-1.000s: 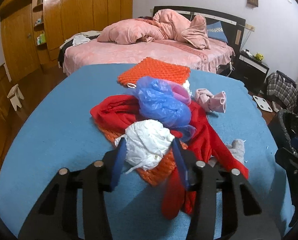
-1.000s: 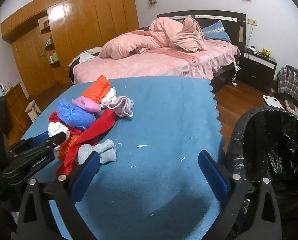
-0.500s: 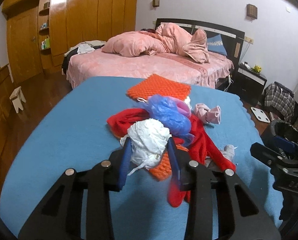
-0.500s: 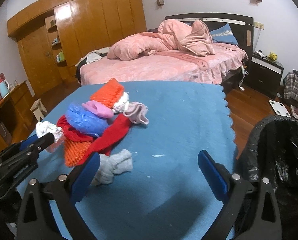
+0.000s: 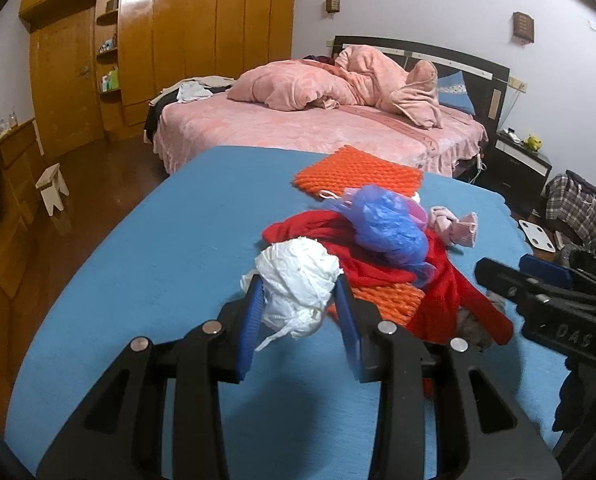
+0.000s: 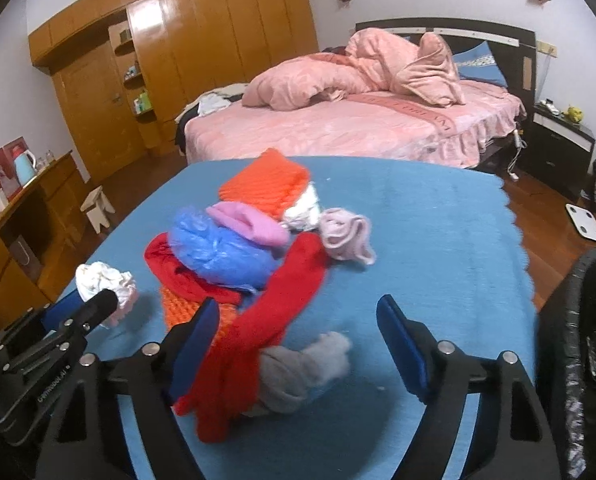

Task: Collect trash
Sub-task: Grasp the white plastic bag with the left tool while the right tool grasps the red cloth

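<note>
The left gripper has its blue-padded jaws clenched on a crumpled white plastic bag wad, which bulges out above and in front of the pads; a loose white strip hangs down from it. From the right wrist view the same white wad shows at the tip of the left gripper, held clear of the blue cloth-covered counter, just left of the pile.

The right gripper has its jaws released and closing. Between them lie the tail of a long red fabric piece and a crumpled grey sock-like cloth, both resting on the counter; the pads press on neither. In the left wrist view the right gripper reaches in from the right edge, beside the pile.

The pile sits mid-counter: a crumpled blue plastic bag on top of the red fabric, a pink soft piece against it, an orange knitted mat behind, a second orange knitted piece beneath the red, and a pale pink bundled cloth just to the right.

A black-lined trash bin stands off the counter's right edge. Beyond the counter is a bed with pink bedding, and wooden wardrobes line the far wall.
</note>
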`<state>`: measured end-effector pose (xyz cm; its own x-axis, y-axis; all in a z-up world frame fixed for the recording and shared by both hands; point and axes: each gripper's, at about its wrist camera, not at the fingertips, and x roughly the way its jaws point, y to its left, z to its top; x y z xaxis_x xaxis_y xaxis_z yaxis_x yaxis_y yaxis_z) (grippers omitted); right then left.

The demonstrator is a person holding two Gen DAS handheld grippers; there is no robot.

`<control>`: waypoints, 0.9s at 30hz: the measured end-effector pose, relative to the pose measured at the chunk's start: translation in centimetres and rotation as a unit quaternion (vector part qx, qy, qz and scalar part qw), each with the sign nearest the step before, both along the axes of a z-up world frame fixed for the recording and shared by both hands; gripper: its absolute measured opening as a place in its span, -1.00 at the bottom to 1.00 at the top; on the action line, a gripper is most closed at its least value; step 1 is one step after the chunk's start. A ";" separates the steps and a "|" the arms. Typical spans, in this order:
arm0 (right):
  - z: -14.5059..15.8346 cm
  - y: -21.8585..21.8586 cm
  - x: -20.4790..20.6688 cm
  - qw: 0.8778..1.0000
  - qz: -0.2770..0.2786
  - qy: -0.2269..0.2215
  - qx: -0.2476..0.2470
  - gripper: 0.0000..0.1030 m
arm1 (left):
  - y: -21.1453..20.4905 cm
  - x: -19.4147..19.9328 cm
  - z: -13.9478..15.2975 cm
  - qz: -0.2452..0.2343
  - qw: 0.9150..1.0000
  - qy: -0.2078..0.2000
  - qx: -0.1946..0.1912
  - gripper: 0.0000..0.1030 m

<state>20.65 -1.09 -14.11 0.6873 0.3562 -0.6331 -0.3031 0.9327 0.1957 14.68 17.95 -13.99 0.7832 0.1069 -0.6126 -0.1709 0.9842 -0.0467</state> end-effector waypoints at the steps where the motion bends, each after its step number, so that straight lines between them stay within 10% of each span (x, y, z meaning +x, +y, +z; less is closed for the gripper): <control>1: -0.2 0.5 0.2 1.000 0.003 0.005 -0.002 0.52 | 0.2 0.0 0.0 0.002 1.000 -0.001 0.000 -0.32; 11: -2.4 2.9 1.5 0.998 0.025 0.051 -0.029 0.08 | 0.8 0.1 -0.3 0.009 1.000 0.004 -0.006 -0.32; 19: -1.7 2.2 1.2 0.998 0.043 0.038 -0.014 -0.92 | 0.5 0.0 -0.6 0.006 1.000 0.007 -0.009 -0.32; 27: 0.6 1.3 -0.3 0.998 0.056 0.008 0.009 -0.92 | -0.3 -0.3 0.3 -0.005 1.000 -0.003 -0.006 -0.32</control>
